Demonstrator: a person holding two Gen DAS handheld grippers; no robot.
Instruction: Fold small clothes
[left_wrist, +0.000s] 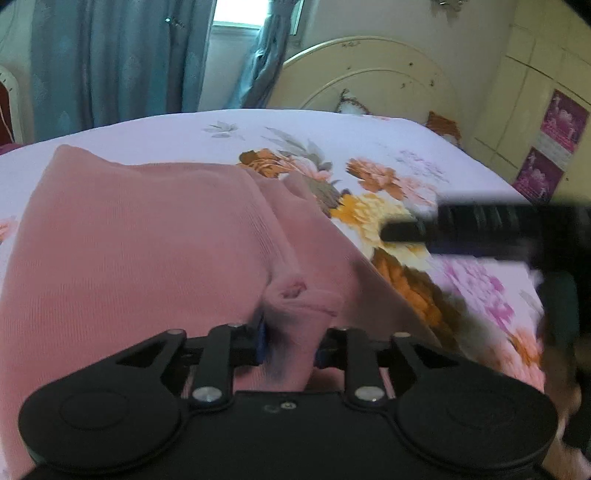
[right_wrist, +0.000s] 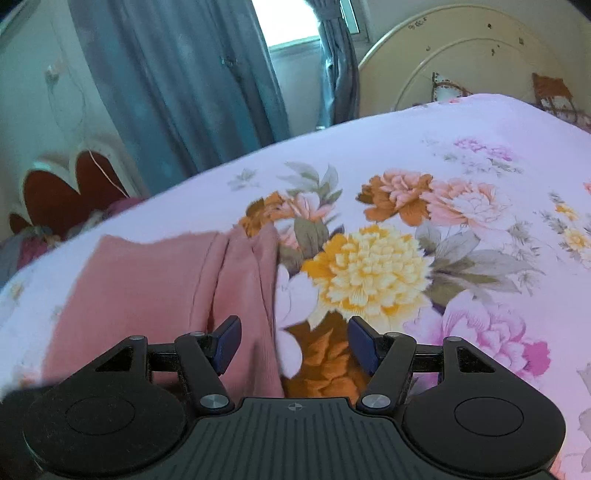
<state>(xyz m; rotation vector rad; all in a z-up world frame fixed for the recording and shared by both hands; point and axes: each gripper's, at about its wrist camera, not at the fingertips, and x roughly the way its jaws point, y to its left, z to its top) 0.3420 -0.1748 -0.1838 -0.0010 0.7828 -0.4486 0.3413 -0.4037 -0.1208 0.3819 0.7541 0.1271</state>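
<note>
A pink ribbed garment lies spread over the near left part of a flowered bedsheet. A bunched fold of it stands up between the blue pads of my left gripper and touches both of them. In the right wrist view the same garment lies at lower left, its right edge gathered in folds. My right gripper hangs open above that edge, one pad over pink cloth and one over the sheet, with nothing gripped. It also shows as a blurred black shape, the right gripper, to the right of the garment.
A cream headboard closes the far end of the bed, with blue curtains and a window to its left. A cream wardrobe with purple posters stands on the right. A red-and-white piece of furniture sits beyond the bed's left edge.
</note>
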